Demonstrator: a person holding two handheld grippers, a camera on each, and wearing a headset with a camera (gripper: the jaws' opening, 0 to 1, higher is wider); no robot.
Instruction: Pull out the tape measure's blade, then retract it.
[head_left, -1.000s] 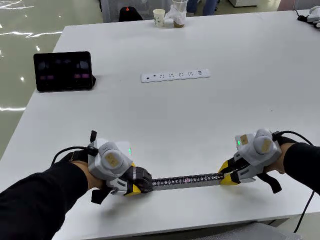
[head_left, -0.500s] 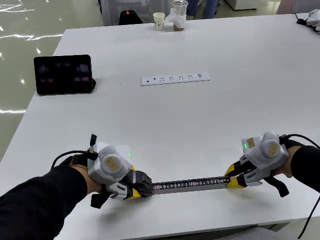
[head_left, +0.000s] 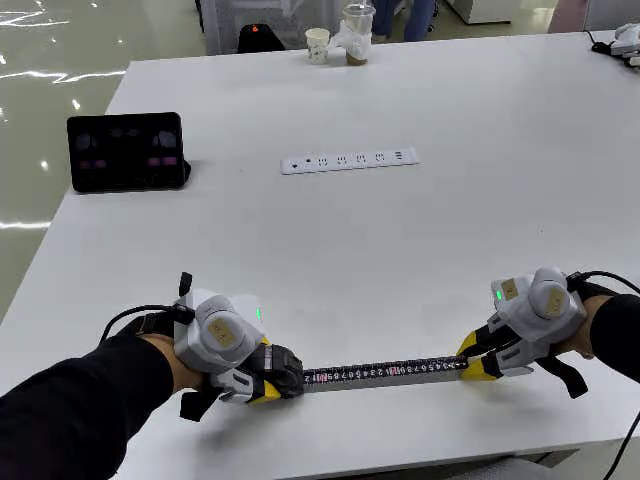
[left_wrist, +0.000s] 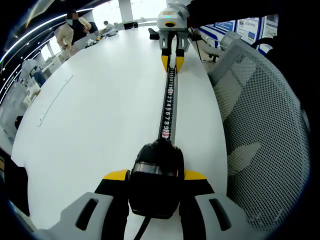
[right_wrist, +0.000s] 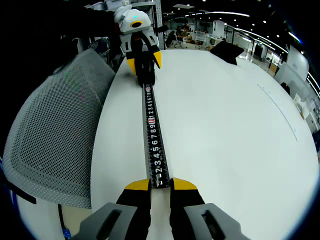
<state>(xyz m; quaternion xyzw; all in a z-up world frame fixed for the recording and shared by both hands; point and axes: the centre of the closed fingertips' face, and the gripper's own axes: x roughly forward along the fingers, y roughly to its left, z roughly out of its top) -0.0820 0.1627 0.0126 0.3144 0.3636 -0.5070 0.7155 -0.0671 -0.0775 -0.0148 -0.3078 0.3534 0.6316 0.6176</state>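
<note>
Left gripper (head_left: 262, 385): jaws closed round the black tape measure case (head_left: 282, 368), which sits on the white table (head_left: 400, 250) near its front edge. Blade (head_left: 385, 371) lies drawn out flat along the tabletop, numbers up, running rightward. Right gripper (head_left: 474, 361): jaws pinched narrow on the blade's tip, low over the table.

Smooth matt table (head_left: 450, 230), black plastic tape measure case (left_wrist: 156, 175).

Big white table (head_left: 450, 230), glossy floor (head_left: 40, 100), mesh chair (left_wrist: 260, 115) nr edge
</note>
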